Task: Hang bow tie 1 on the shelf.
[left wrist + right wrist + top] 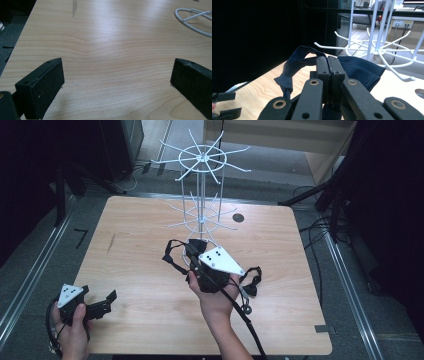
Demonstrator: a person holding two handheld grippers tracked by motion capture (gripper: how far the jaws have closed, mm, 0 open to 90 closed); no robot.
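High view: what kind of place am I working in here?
Probably a lab or recording workspace, not a shop. A lone wooden table stands on grey floor between metal floor rails, with loose cables and dark equipment stands around it. On it sits a white wire display rack with bare hooks.

your right gripper [328,65] has its two black jaws pressed flat together, and a fold of dark navy fabric [359,70] is pinched between them. the cloth bulges out to the right of the jaws; to the left, a narrow strap [292,67] of the same cloth arches up and hangs down in a loop over the wooden table [264,90]. behind the cloth stands a white wire rack [377,47], its upright rods rising out of frame and its hooked arms spreading outward over a ring base. at the lower left edge you see the other gripper [224,105], jaws apart.
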